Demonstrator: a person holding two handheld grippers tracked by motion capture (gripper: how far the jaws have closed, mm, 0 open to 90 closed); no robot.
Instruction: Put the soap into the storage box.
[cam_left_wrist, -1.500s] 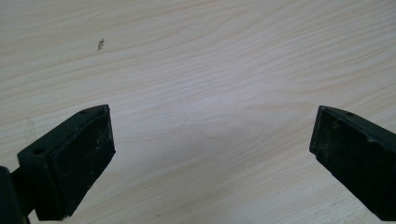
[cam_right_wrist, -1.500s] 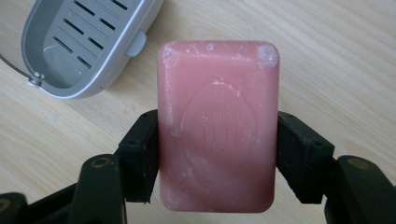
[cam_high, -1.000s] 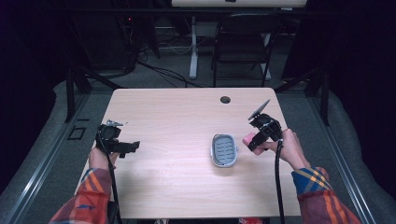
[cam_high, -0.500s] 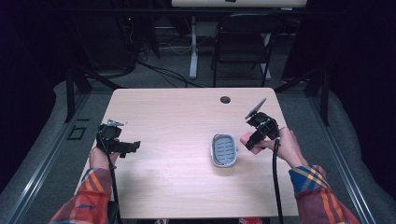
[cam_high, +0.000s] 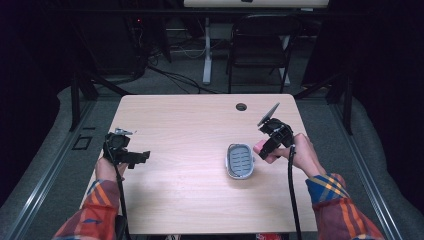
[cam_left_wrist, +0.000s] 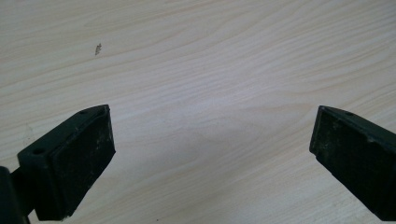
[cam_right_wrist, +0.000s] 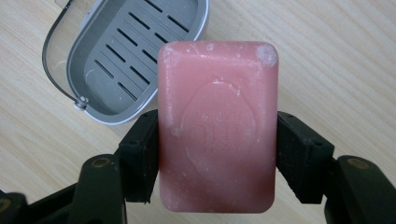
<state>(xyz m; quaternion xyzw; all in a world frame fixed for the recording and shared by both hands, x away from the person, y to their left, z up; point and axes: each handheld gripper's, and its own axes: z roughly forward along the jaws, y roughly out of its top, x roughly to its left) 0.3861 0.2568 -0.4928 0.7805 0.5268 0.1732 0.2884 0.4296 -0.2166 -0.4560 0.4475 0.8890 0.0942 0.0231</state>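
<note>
A: What is the right gripper doing?

B: Its two black jaws pinch a pink rectangular bar of soap by its long sides. The bar has rounded corners and an oval stamp pressed into its face. It sits between the jaws, held above the pale wooden table.

A: Is anything close to it?

B: Yes. A grey oval plastic soap dish with slots in its floor and a clear rim lies on the table just beyond the soap. In the right gripper view it is up and to the left of the bar, and I cannot tell whether the two touch. In the high view, the soap shows as a small pink patch just to the right of the dish.

A: And the left gripper?

B: Its jaws are spread wide apart, with nothing between them, just bare wood grain below. In the high view it is well apart from the dish, near the table's left edge, held by a hand in a plaid sleeve.
</note>
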